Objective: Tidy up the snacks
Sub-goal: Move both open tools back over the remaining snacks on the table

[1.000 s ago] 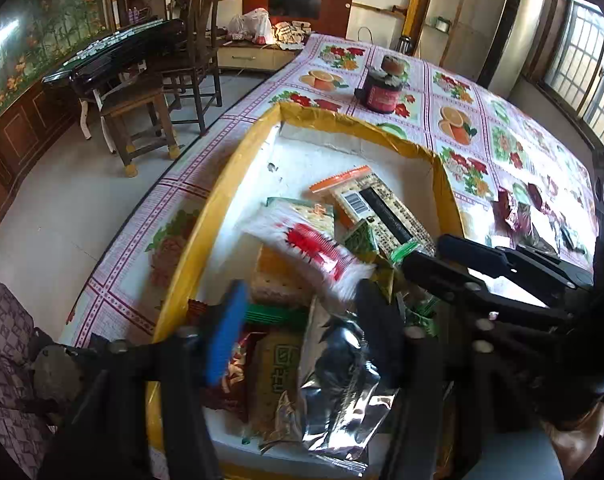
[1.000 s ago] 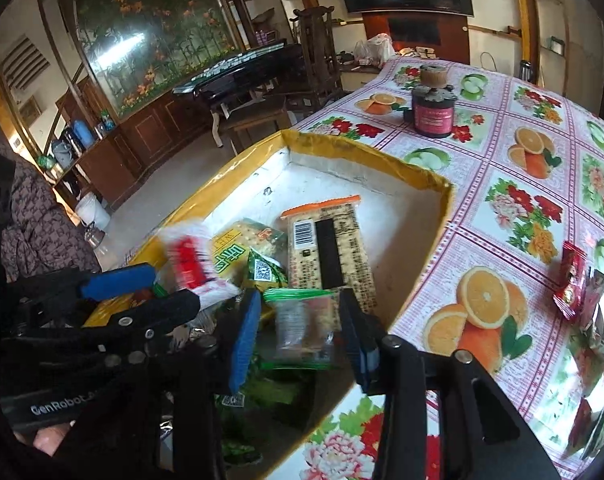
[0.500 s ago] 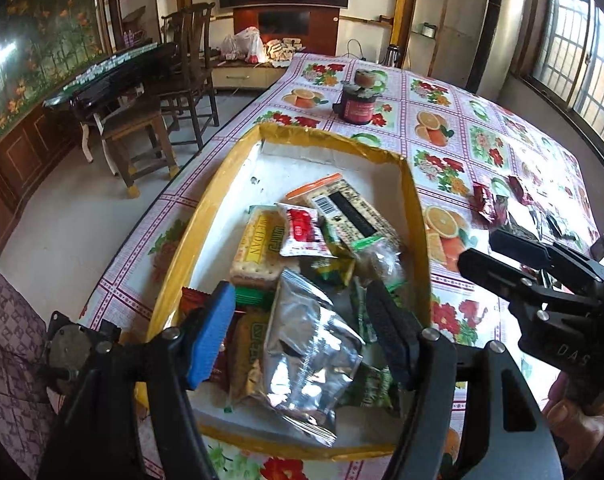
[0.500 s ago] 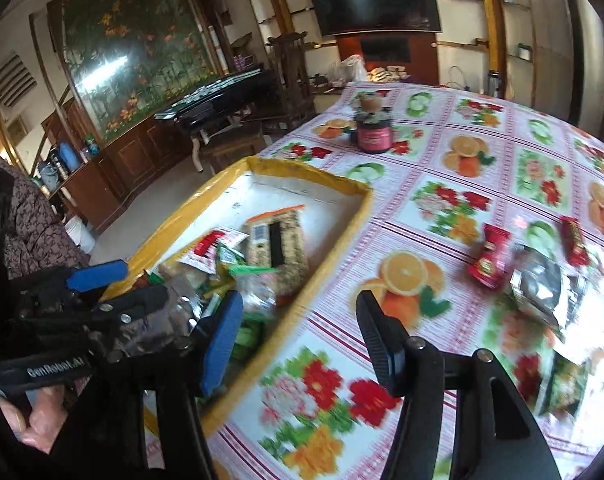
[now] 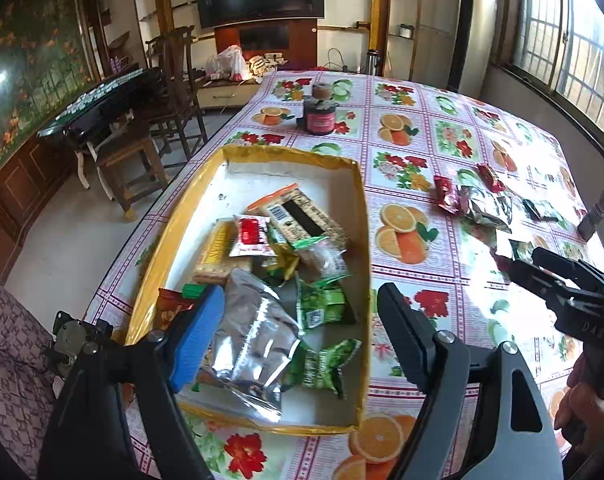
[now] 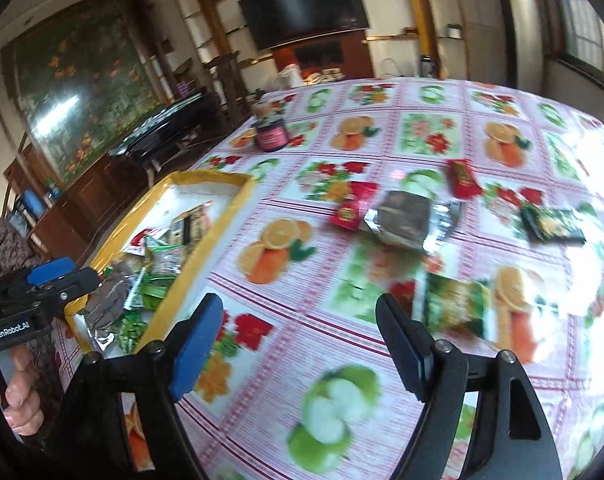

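Observation:
A yellow-rimmed tray on the flowered tablecloth holds several snack packets, among them a silver foil bag and a barcoded cracker pack. My left gripper is open and empty above the tray's near end. My right gripper is open and empty over the bare cloth right of the tray. Loose snacks lie ahead of it: a silver bag, a green packet, red packets and a dark packet.
A dark jar with a pink label stands at the table's far side. Wooden chairs and a low black table stand left of the table. The table's left edge runs close beside the tray.
Both grippers pulled back from the tray, open and empty. The right one swung right, out over the cloth toward the loose snacks. The packets they held over the tray now lie in it.

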`<state>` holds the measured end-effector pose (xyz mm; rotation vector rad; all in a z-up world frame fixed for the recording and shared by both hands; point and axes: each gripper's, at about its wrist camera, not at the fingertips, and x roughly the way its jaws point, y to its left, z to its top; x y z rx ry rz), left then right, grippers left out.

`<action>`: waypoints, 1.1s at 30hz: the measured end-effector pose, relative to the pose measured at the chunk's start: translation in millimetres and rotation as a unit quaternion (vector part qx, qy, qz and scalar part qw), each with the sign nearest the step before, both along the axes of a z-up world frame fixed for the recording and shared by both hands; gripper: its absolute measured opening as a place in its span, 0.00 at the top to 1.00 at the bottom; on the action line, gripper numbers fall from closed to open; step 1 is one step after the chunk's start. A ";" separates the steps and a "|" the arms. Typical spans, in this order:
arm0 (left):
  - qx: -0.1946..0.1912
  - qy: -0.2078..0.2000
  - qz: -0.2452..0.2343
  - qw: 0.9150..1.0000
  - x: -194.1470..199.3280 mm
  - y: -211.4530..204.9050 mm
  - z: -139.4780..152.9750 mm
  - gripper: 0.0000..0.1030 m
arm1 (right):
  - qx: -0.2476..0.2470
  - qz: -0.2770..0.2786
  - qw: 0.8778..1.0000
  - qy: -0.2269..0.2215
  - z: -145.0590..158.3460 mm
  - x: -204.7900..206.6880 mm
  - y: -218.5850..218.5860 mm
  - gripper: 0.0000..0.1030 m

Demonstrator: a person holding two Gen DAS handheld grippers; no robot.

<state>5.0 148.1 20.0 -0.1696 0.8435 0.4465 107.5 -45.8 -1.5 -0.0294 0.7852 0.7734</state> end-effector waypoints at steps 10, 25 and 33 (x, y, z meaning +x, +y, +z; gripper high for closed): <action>0.062 -0.014 0.005 0.998 -3.7 -38.7 18.0 0.10 | 0.011 -0.042 0.999 -0.008 1.6 -1.1 -54.0 0.23; 0.051 -0.011 -0.049 0.997 9.0 -85.2 11.2 0.03 | 0.003 -0.106 0.994 -0.001 -7.8 4.9 -121.6 0.22; -0.032 0.006 -0.136 0.990 42.2 -120.8 -4.7 0.03 | 0.004 -0.126 0.992 0.008 -11.9 14.6 -148.2 0.22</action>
